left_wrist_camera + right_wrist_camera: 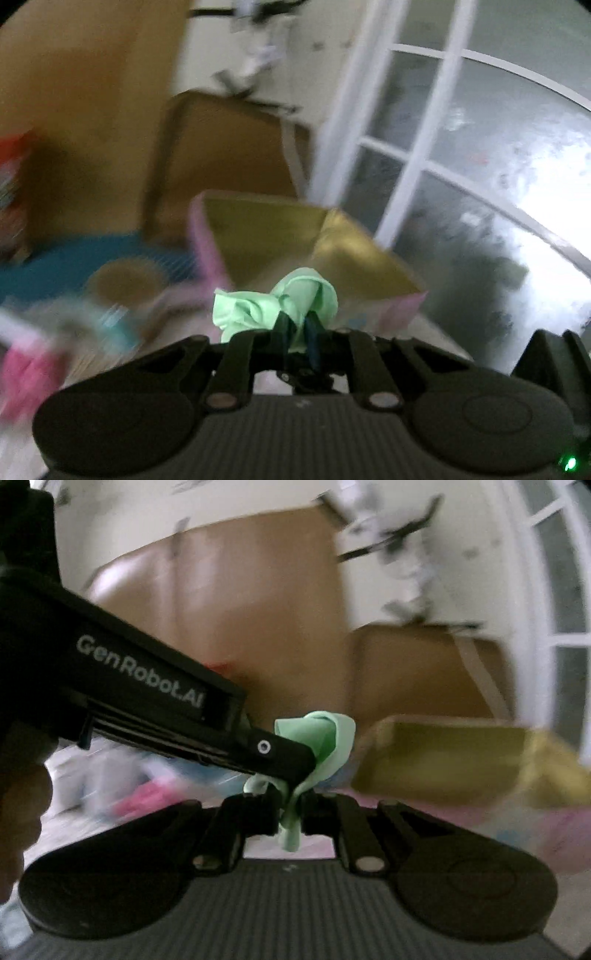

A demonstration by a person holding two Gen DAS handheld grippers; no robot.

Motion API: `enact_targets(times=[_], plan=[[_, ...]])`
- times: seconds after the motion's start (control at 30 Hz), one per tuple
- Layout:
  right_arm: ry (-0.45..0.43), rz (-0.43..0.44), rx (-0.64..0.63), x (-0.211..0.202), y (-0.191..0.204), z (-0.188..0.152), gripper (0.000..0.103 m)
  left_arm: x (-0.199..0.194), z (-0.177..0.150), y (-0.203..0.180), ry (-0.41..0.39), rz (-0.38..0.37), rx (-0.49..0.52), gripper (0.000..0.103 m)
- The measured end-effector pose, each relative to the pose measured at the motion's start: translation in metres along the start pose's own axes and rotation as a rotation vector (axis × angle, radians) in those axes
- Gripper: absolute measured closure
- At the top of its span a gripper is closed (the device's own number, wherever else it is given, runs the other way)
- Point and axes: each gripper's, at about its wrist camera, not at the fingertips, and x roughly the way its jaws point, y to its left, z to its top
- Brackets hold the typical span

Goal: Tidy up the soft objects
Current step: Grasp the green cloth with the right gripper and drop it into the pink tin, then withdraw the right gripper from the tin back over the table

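A light green cloth [280, 302] is bunched up and held in the air by both grippers. My left gripper [297, 325] is shut on the cloth. My right gripper [290, 805] is shut on the same cloth [325, 742], with a strip hanging down between its fingers. The left gripper's black body [147, 698] reaches in from the left of the right wrist view and meets the cloth. A pink box with a gold lining [295, 236] stands open just behind the cloth; it also shows in the right wrist view [461, 760]. Both views are blurred.
Large cardboard boxes [229, 155] stand behind. A blue mat [74, 258], a roll of tape [125, 280] and pink items [29, 365] lie to the left. A white-framed glass door [461, 166] is on the right.
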Motion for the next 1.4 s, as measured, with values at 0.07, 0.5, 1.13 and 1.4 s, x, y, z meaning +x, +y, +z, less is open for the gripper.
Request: enact_targets(times=[0.07,0.5,1.13,1.4], plan=[[-0.007,-0.090,-0.005,0.009,-0.026,0.008,0.086,0.026,0.015,-0.014,-0.017,0.009,0.022,0.058],[0.007,-0.285,0.128,-0.012,-0.085,-0.016,0.038,-0.058,-0.051,0.049,-0.056,0.291,-0.082,0.030],[0.131,0.053,-0.123,0.081,0.074,0.004,0.043,-0.131,-0.157,0.144,-0.038,0.710,-0.161,0.031],[0.251,0.061,-0.194,0.130,0.081,-0.002,0.085,-0.129,-0.157,0.143,-0.042,0.695,-0.185,0.029]])
